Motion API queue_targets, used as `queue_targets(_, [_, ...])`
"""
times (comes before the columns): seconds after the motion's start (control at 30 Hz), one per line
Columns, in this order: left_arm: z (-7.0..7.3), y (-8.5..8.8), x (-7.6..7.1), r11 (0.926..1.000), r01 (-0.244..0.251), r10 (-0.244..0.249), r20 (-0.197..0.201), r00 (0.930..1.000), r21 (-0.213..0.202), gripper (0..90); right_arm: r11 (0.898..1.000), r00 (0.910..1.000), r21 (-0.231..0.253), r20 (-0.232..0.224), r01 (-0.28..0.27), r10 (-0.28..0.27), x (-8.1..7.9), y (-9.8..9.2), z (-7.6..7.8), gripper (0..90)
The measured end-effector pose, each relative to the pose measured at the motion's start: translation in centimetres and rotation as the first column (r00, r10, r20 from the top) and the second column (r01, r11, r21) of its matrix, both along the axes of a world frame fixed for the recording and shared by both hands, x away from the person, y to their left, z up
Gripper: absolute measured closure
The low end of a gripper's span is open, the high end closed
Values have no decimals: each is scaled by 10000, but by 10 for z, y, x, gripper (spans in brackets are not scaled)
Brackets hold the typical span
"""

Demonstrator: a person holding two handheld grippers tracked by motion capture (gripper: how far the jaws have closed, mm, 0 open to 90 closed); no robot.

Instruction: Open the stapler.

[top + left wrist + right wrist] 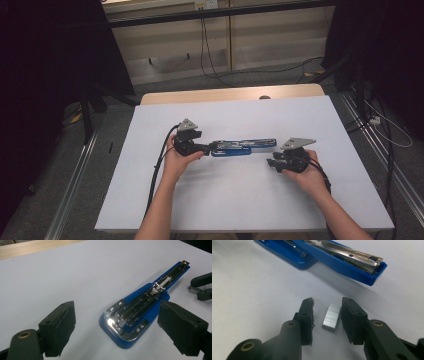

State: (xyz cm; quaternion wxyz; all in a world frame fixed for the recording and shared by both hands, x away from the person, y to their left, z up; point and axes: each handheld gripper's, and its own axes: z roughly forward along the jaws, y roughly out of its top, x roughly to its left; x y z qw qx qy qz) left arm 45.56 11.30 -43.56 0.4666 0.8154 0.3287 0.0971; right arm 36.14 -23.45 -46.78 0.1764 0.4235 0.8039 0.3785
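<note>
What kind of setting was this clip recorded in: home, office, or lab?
Most likely a lab or recording rig, not a home: a table under a plain white cover, dark curtains at both sides, loose cables trailing across the grey floor, and metal rails beside the table.

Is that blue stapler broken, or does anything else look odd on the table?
Not broken, as far as I can see: the stapler lies swung fully open and flat, its metal staple track bare. A loose strip of staples lies on the table between the right tool's open jaws, leaning against one pad.
</note>
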Motion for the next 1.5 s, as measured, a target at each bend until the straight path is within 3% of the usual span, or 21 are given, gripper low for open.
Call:
queue_targets(0.23, [2, 3, -1, 9999, 38, -39, 70, 10000, 137, 151, 9997, 9997, 50, -92, -228, 229, -1, -11, 1, 783])
queue_targets(0.67, [4, 6, -4, 9998, 92, -92, 16, 10000, 150, 133, 9992, 9993, -61, -25, -384, 384, -4, -14, 1, 764])
queue_targets(1.03, [7, 14, -9, 10000, 20, -19, -53, 10000, 59, 101, 9976, 9984, 473, -243, -508, 520, -1, -19, 0, 793])
queue_targets(1.5, [8, 24, -18, 9999, 29, -28, -155, 9999, 101, 63, 9879, 9902, 680, 132, -1394, 1388, 5, -14, 17, 793])
